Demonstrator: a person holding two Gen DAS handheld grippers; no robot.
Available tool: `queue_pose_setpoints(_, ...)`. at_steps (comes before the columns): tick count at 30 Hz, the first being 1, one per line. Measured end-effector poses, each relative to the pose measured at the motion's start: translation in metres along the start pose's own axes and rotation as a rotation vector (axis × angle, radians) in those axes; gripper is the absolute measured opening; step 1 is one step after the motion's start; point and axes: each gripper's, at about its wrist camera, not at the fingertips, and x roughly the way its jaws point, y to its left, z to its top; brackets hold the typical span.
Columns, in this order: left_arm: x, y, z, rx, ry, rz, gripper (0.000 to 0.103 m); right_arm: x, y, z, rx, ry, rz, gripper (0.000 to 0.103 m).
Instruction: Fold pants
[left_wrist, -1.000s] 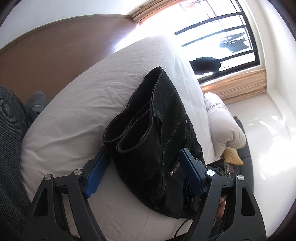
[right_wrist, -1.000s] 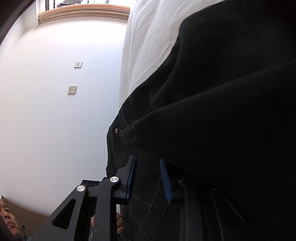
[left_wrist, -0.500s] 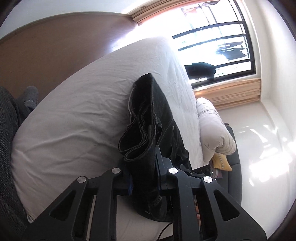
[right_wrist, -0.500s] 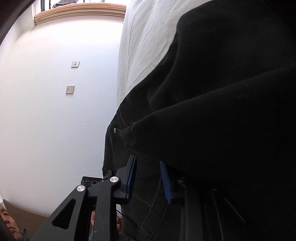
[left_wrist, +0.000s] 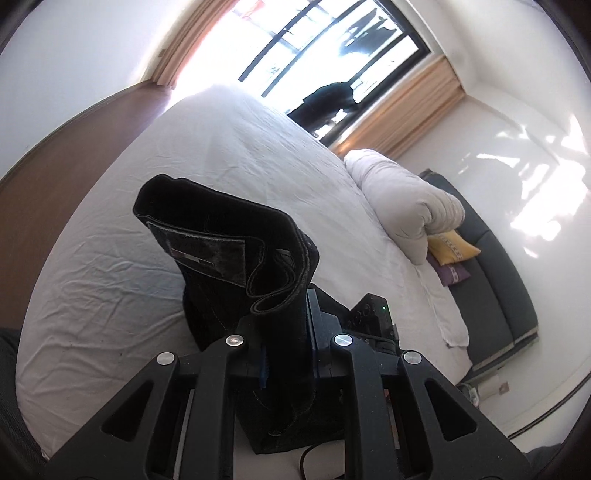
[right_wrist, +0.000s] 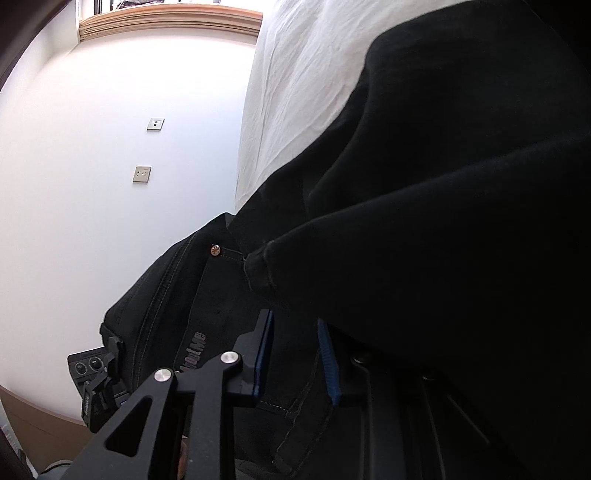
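denim fills the narrow gap of the left tool (left_wrist: 286, 354), whose blue-padded fingers (left_wrist: 263, 363) are drawn close together and clamp a bunched fold of the black pants (left_wrist: 236, 251); the cloth rises ahead of the tool in a loose, upright roll, with a grey waistband label (left_wrist: 207, 254) facing the camera and a stitched hem curling just above the fingers. ahead of and below this tool spreads the white bed sheet (left_wrist: 147, 229), and off to its right lie a rolled white duvet (left_wrist: 406, 206), a yellow cushion (left_wrist: 452, 248) and a purple one (left_wrist: 453, 272) on a dark sofa (left_wrist: 498, 291), with a window (left_wrist: 332, 55) far ahead. the right tool (right_wrist: 295, 354) is also nearly closed, its blue pads (right_wrist: 264, 354) pressed on either side of a layer of the same pants (right_wrist: 443, 221) near a seam, with a rivet (right_wrist: 215, 250) just ahead and to the left. heavy black cloth hangs over the right side of this tool and hides most of that finger. beyond the cloth, ahead, runs the bed sheet (right_wrist: 306, 81), and to the left stands a white wall with two wall plates (right_wrist: 142, 174).
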Motion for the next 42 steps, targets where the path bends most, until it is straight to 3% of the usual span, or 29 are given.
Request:
queue_pose_setpoints(1, -0.001, -0.010, -0.002, 0.032, 0.005, 0.001, 0.013, -0.010, 0.005, -0.001, 0.000, -0.034, 0.030, 0.053)
queue_pose_setpoints(3, 0.009, -0.040, -0.005, 0.125, 0.024, 0.001, 0.013, -0.038, 0.016, -0.003, -0.011, -0.118, 0.080, 0.095)
queue_pose_setpoints(4, 0.016, -0.056, -0.007, 0.162, 0.036, -0.006, 0.013, -0.054, 0.021, -0.004, -0.023, -0.150, 0.089, 0.100)
queue_pose_setpoints(8, 0.054, -0.112, -0.029, 0.296, 0.119, -0.055, 0.013, -0.117, 0.031, -0.007, -0.049, -0.179, 0.140, 0.101)
queue_pose_setpoints(13, 0.118, -0.167, -0.084, 0.468, 0.258, -0.093, 0.013, -0.173, 0.049, -0.023, -0.136, -0.189, 0.171, 0.102)
queue_pose_setpoints(20, 0.156, -0.199, -0.131, 0.619, 0.353, -0.047, 0.013, -0.178, 0.026, -0.032, -0.134, -0.136, 0.056, 0.103)
queue_pose_setpoints(22, 0.163, -0.204, -0.138, 0.644, 0.369, -0.030, 0.013, -0.176, 0.027, -0.035, -0.139, -0.142, 0.067, 0.102)
queue_pose_setpoints(25, 0.171, -0.226, -0.152, 0.713, 0.373, -0.003, 0.013, -0.173, 0.031, -0.031, -0.174, -0.136, -0.012, 0.088)
queue_pose_setpoints(27, 0.176, -0.233, -0.162, 0.756, 0.373, 0.015, 0.013, -0.169, 0.026, -0.027, -0.155, -0.109, -0.072, 0.069)
queue_pose_setpoints(29, 0.179, -0.239, -0.172, 0.799, 0.375, 0.028, 0.013, -0.172, 0.022, -0.023, -0.164, -0.107, -0.138, 0.061)
queue_pose_setpoints(30, 0.182, -0.244, -0.177, 0.819, 0.379, 0.032, 0.013, -0.172, 0.022, -0.022, -0.180, -0.107, -0.172, 0.046)
queue_pose_setpoints(33, 0.187, -0.259, -0.197, 0.871, 0.391, 0.043, 0.013, -0.175, 0.024, -0.027, -0.234, -0.112, -0.302, 0.033)
queue_pose_setpoints(36, 0.197, -0.265, -0.209, 0.909, 0.402, 0.041, 0.013, -0.180, 0.029, -0.032, -0.287, -0.126, -0.409, 0.026)
queue_pose_setpoints(42, 0.212, -0.283, -0.230, 0.996, 0.400, 0.047, 0.013, -0.204, 0.014, -0.032, -0.267, -0.173, -0.398, 0.024)
